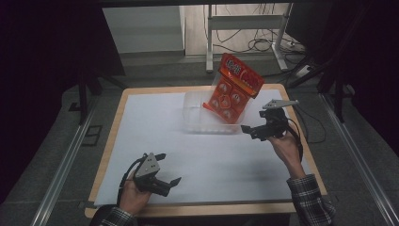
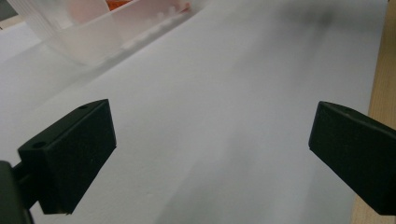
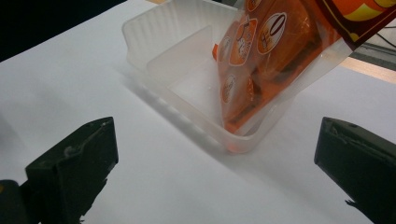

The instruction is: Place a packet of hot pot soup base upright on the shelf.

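Observation:
An orange snack bag (image 1: 233, 88) stands tilted in a clear plastic bin (image 1: 195, 115) at the table's far middle, leaning on the bin's right end with its top sticking out. In the right gripper view the bag (image 3: 266, 60) rests in the near corner of the bin (image 3: 159, 42). My right gripper (image 1: 256, 123) hovers open just right of the bin, holding nothing. My left gripper (image 1: 170, 168) is open near the front left of the table, jaws wide apart over the white sheet (image 2: 224, 93), with the bin's edge (image 2: 93, 37) far ahead.
A white sheet (image 1: 155, 136) covers most of the wooden table (image 1: 120, 108). Behind the table stand a metal desk frame (image 1: 209, 42) and loose cables on the floor (image 1: 261, 44). Dark curtains flank both sides.

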